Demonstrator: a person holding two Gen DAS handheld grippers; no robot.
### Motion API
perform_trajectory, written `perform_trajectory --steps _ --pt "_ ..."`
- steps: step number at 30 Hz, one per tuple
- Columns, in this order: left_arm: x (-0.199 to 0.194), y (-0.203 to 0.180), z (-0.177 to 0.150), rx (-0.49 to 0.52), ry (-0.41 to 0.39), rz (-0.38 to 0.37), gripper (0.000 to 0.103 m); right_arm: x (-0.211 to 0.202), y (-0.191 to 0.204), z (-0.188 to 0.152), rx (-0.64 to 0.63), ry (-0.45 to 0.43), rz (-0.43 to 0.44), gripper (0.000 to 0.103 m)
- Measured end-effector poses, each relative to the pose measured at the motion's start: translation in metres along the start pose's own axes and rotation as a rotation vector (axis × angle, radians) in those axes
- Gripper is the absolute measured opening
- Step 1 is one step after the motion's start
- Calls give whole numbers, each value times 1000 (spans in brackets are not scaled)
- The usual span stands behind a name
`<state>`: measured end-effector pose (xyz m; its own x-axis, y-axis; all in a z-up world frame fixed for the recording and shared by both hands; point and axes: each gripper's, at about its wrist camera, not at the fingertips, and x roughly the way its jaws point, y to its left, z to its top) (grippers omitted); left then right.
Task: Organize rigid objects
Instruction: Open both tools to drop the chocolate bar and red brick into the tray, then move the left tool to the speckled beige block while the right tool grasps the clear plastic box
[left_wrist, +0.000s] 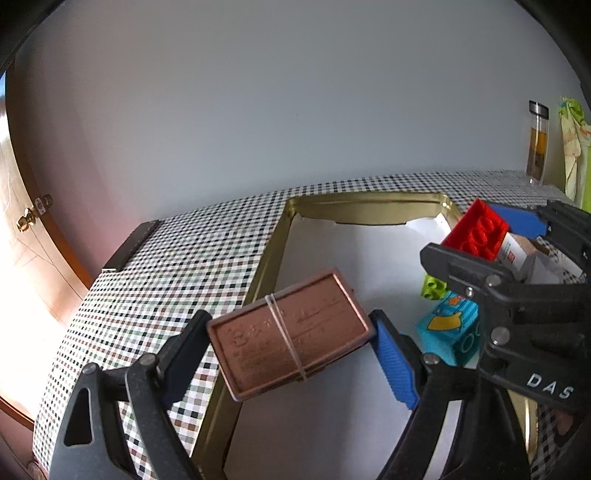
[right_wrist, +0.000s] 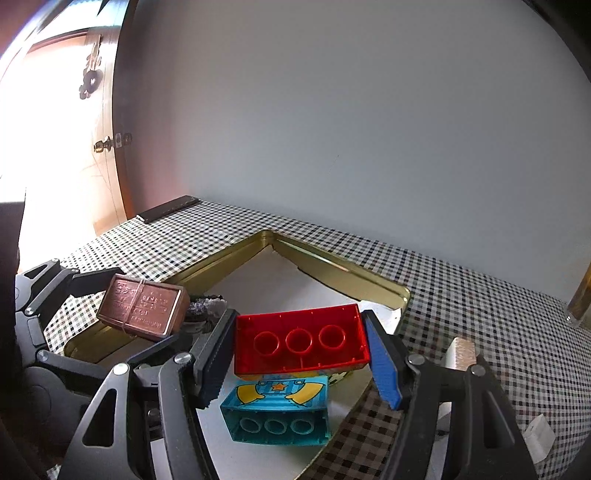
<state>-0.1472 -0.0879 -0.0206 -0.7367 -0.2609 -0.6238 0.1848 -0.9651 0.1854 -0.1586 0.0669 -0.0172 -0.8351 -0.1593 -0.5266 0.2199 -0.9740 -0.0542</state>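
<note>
**Two grippers, each holding one object above a gold tray**

Left wrist view, near to far. The left gripper (left_wrist: 291, 343) had its jaws pinched on the short ends of a copper-coloured box (left_wrist: 290, 332) bound by a thin rubber band (left_wrist: 286, 338); the box sat tilted between the pads, held above the near-left rim of the gold tray (left_wrist: 258, 280). Beyond the right jaw lay a teal block (left_wrist: 448, 334) on the tray's white liner (left_wrist: 354, 254), and just past it a small lime-green block (left_wrist: 434, 286). Farther right, the right gripper (left_wrist: 491, 236) held a red block (left_wrist: 476, 232). The checked tablecloth (left_wrist: 177, 266) extended behind the tray, where a glass bottle (left_wrist: 537, 144) stood near the wall.

Right wrist view, near to far. The right gripper (right_wrist: 301, 347) had its jaws closed against the two ends of the red block (right_wrist: 301, 341), underside tubes facing the camera. Directly below the jaws the teal block (right_wrist: 277, 410) rested on the liner (right_wrist: 266, 284) inside the tray (right_wrist: 332, 273). To the left of the jaws, the left gripper (right_wrist: 142, 308) carried the copper-coloured box (right_wrist: 142, 308) over the tray's left rim. The tablecloth (right_wrist: 461, 295) ran beyond to the wall.
</note>
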Motion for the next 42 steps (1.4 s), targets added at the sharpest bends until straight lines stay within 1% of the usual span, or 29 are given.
perform_trajectory --steps 5,9,12,14,16,17,21,27,31,37,39,42 --pt "2 -6 1 25 7 4 86 6 4 2 1 19 14 68" --pt "2 -7 1 22 10 13 86 8 9 2 -6 27 20 68" --pt "2 -6 2 17 9 23 89 7 9 2 -3 27 26 68" --pt "1 -7 2 17 6 33 98 7 9 2 4 30 45 68" --pt "-1 -10 2 25 -6 52 102 7 10 2 3 30 53 72" --pt "-2 -11 3 28 -9 57 102 6 11 2 -2 26 52 77" --pt "-4 -13 2 36 -1 69 102 0 12 1 -2 12 70 84" --pt "-2 -11 -3 29 11 83 102 -11 4 0 16 -15 61 89" --pt "-5 -9 -6 -3 7 78 102 -19 -5 -1 43 -35 49 92" --pt "-12 -1 -7 -99 -17 75 102 -36 -23 -7 72 -61 40 93" --pt "-17 -3 -6 -121 -38 63 102 -43 -34 -16 73 -65 22 93" --pt "-24 -12 -5 -127 -62 40 102 -52 -56 -30 85 -53 -29 93"
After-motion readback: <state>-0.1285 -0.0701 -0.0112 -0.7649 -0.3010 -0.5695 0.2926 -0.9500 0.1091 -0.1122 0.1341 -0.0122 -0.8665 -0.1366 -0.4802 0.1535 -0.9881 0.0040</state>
